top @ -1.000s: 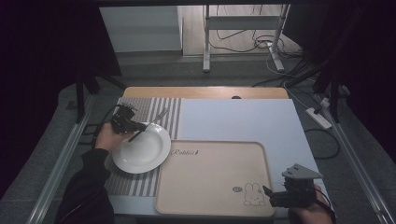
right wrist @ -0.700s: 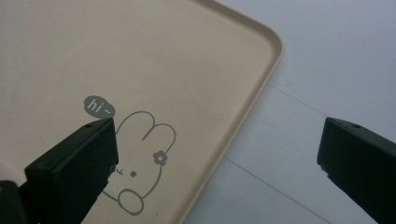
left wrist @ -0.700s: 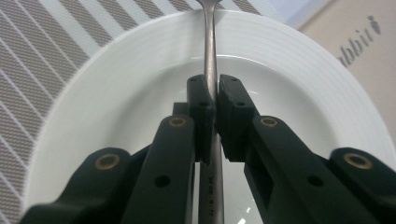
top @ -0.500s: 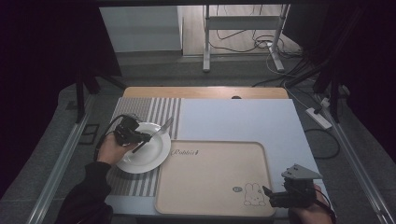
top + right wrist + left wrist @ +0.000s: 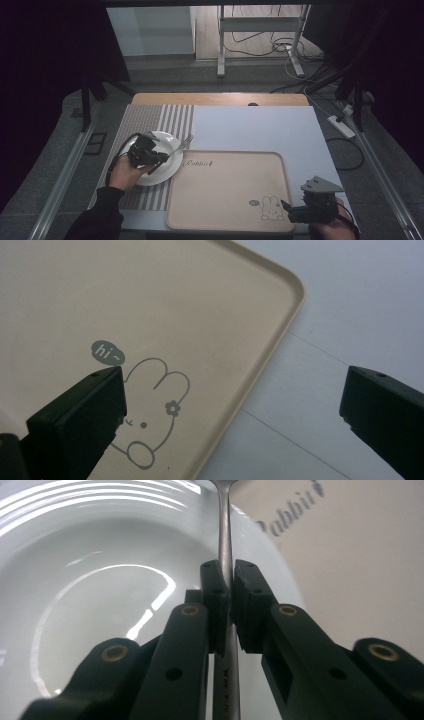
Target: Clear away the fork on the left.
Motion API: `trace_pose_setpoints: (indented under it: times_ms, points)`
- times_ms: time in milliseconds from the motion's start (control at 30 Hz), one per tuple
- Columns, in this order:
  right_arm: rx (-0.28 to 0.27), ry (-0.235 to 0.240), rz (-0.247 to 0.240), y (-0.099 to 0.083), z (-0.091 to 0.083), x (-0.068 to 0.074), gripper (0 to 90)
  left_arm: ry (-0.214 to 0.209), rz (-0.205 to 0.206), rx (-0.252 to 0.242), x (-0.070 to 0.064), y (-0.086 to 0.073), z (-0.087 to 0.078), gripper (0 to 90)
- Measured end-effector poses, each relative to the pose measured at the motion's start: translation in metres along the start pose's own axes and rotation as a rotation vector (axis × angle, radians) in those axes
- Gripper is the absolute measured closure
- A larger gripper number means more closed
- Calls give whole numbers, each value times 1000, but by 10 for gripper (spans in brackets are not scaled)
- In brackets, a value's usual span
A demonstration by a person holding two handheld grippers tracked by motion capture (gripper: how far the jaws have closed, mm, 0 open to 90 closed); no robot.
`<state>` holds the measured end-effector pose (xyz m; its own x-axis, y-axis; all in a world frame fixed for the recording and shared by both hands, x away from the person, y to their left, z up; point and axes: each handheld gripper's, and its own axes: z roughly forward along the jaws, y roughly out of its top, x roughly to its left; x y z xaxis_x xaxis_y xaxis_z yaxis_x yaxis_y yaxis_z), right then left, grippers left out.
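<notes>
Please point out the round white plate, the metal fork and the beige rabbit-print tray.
Round white plate (image 5: 169,141): high view, far inner surface.
Metal fork (image 5: 226,530): left gripper view, bare handle above the jaws.
Beige rabbit-print tray (image 5: 227,187): high view, bare floor.

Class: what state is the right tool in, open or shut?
Open. The right tool has its jaws spread wide apart, with the tray rim and rabbit drawing showing between them.

Light is falling on a pale wall panel in the upper left of the frame, while cables are trailing across the wooden floor around a metal stand at the upper centre, darkness lying on both sides.
</notes>
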<state>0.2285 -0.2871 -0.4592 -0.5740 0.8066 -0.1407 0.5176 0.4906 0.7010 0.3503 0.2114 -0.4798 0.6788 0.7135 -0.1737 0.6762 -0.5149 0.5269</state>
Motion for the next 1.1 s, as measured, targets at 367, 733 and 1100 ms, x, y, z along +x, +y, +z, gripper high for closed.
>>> trace_pose_setpoints:
  times_ms: [367,733,1100]
  points:
    - [2,0,-10,0,0,1,0,-49,0,14,-37,-4,9,835]
    - [3,4,-19,0,0,2,0,-83,47,66,-80,-8,29,835]
    - [6,8,-21,0,1,2,0,-96,104,135,-103,-10,51,834]
